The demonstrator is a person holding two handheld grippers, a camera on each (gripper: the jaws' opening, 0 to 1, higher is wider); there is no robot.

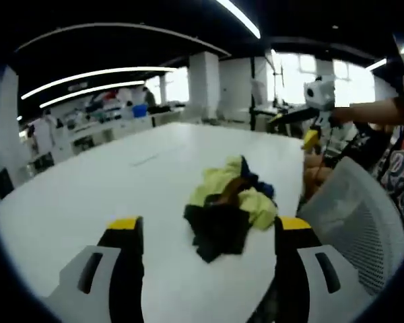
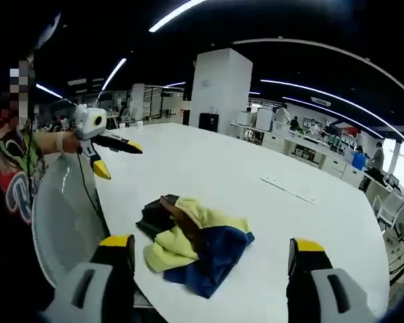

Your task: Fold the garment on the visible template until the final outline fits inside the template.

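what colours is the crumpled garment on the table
Yellow, dark blue and black, with a brown patch; the garment shows best in the right gripper view.

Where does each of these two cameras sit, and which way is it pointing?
Left gripper view: rides on the left gripper, looking along its open jaws across the white table at the crumpled garment; the right gripper and a person's arm enter from the right.
Right gripper view: rides on the right gripper, jaws open, facing the garment from the opposite side; the left gripper enters from the left.
Shared: garment, table, each other's gripper.
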